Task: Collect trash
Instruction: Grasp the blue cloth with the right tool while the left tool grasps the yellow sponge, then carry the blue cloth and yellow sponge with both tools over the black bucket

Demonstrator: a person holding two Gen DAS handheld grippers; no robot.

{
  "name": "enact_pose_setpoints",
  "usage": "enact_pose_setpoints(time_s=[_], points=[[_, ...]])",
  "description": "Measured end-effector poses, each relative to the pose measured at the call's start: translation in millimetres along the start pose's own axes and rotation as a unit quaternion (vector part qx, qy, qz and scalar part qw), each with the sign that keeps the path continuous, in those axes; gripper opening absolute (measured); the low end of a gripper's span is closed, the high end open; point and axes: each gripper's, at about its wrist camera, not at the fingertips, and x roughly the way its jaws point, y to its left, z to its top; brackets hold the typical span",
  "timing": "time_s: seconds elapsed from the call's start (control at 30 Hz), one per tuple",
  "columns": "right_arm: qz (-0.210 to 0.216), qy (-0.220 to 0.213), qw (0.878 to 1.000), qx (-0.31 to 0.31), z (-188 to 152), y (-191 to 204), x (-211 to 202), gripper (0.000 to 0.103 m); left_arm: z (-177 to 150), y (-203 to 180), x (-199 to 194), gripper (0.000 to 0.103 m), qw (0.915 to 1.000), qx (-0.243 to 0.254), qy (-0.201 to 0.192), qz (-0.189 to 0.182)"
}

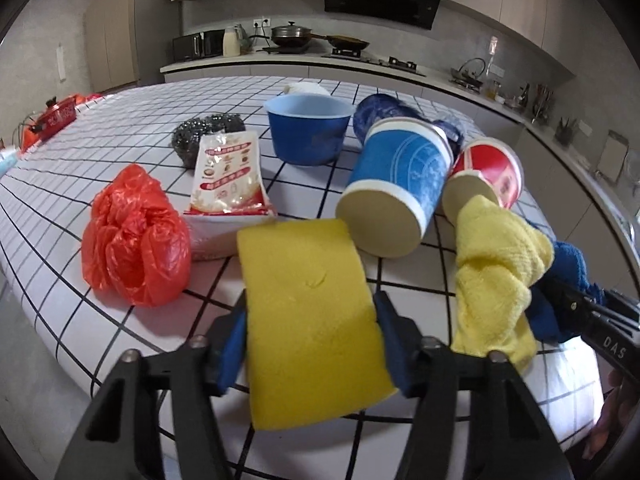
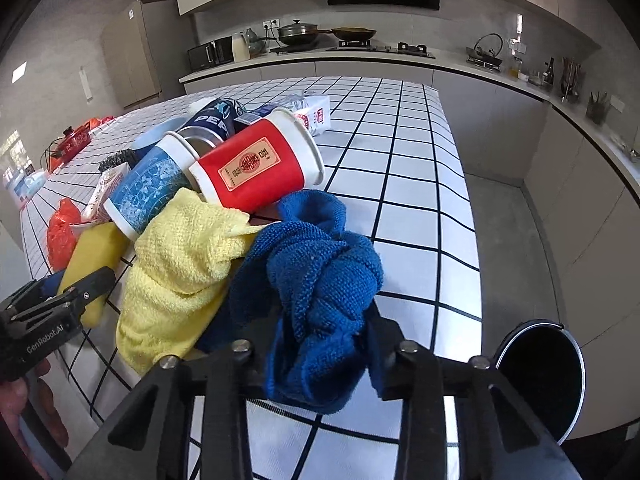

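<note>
My left gripper (image 1: 312,316) is shut on a yellow sponge (image 1: 308,280), its blue pads pressing on both long sides at the near edge of the checked table (image 1: 120,320). In the right wrist view my right gripper (image 2: 308,320) is shut on a crumpled blue cloth (image 2: 320,276); the cloth hides its left finger. A yellow cloth (image 2: 180,264) lies between the two grippers. Behind it lie a tipped red paper cup (image 2: 256,164), a tipped blue paper cup (image 2: 148,188) and a dark can (image 2: 216,120). A red plastic bag (image 1: 136,240) and a snack packet (image 1: 230,176) lie to the left.
A black round bin (image 2: 576,356) stands on the floor at the table's near right corner. A blue bowl (image 1: 306,128) and steel wool (image 1: 208,132) sit further back, and a white packet (image 2: 316,114) lies behind the cups. Kitchen counters run behind and along the right.
</note>
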Motion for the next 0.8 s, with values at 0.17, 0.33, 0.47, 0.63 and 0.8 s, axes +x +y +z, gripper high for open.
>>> enact_pose_setpoints(time_s=[0.17, 0.33, 0.47, 0.63, 0.8], points=[[0.003, -0.014, 1.000, 0.006, 1, -4, -15, 0.034, 5, -1, -22, 0.056, 0.9999, -0.002, -0.016, -0.007], [0.005, -0.032, 0.999, 0.008, 5, -8, -38, 0.034, 14, -7, -48, 0.056, 0.9993, 0.002, -0.034, -0.012], [0.007, -0.049, 0.999, 0.011, 6, -15, -59, 0.034, 17, -19, -60, 0.056, 0.9987, 0.011, -0.046, -0.019], [0.013, -0.061, 0.998, 0.012, 4, -24, -77, 0.034, 16, -37, -65, 0.056, 0.9980, 0.022, -0.051, -0.030], [0.012, -0.077, 0.997, 0.022, -2, -39, -98, 0.034, 12, -61, -67, 0.056, 0.9969, 0.038, -0.049, -0.048]])
